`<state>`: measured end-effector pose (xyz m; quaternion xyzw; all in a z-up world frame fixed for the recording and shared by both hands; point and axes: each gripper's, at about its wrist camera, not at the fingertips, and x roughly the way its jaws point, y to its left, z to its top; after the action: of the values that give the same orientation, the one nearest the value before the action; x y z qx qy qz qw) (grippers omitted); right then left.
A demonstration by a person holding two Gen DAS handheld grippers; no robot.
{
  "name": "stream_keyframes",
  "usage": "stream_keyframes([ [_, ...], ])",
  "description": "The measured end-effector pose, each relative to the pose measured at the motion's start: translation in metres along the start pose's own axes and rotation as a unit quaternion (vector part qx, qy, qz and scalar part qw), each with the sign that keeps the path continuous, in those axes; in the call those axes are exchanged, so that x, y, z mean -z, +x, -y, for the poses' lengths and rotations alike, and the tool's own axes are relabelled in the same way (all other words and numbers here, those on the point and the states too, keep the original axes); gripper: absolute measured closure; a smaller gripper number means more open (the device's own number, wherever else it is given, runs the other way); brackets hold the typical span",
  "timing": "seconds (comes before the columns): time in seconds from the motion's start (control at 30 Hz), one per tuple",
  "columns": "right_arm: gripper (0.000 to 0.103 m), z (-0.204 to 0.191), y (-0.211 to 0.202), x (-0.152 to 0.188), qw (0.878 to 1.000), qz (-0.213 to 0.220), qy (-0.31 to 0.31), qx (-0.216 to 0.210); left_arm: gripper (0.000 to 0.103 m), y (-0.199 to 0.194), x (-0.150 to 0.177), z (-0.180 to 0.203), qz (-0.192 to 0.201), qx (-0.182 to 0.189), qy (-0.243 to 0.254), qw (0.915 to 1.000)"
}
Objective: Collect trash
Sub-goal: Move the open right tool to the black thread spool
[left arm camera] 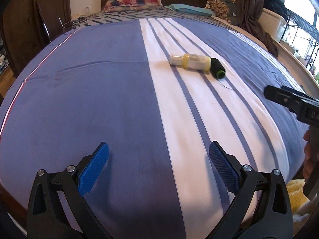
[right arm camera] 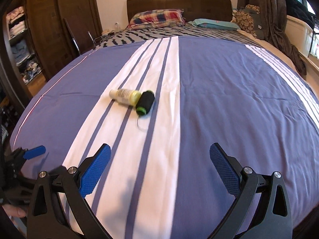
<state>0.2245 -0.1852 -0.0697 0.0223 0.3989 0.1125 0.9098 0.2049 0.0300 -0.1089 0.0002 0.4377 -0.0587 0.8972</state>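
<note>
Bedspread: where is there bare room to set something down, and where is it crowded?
Free: the plain blue field right of the white striped band, and the blue stretch left of it. Crowded only mid-band, where the small yellow plastic bottle touches the black thread spool.

A bed covered by a blue bedspread with white stripes (right arm camera: pixel 219 99) fills the room, backed by a dark wooden headboard (right arm camera: pixel 179 2) against a white wall (right arm camera: pixel 111 4). A plaid pillow (right arm camera: pixel 157 17) and a teal pillow (right arm camera: pixel 215 24) lie at its head. A dark wooden wardrobe (right arm camera: pixel 49 29) stands at left; brown curtains (right arm camera: pixel 267 10) flank a bright window (left arm camera: pixel 299 2) at right.
</note>
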Motion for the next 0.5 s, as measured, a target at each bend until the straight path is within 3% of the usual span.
stream_keyframes([
  [0.07,0.005,-0.005,0.017,-0.009,1.000,-0.004,-0.003,0.000,0.008,0.010,-0.009,0.001,-0.002,-0.003,0.003,1.0000],
  [0.27,0.037,-0.010,0.058,-0.033,1.000,-0.019,0.000,-0.017,0.008,0.030,-0.029,0.001,-0.004,-0.003,0.010,0.9999],
  [0.4,0.051,-0.015,0.082,-0.045,0.999,-0.036,-0.001,-0.019,0.008,0.041,-0.041,0.003,-0.005,0.000,0.014,0.9999],
  [0.5,0.054,-0.015,0.096,-0.050,0.998,-0.054,-0.001,-0.015,0.008,0.050,-0.050,0.006,-0.006,0.005,0.016,0.9998],
])
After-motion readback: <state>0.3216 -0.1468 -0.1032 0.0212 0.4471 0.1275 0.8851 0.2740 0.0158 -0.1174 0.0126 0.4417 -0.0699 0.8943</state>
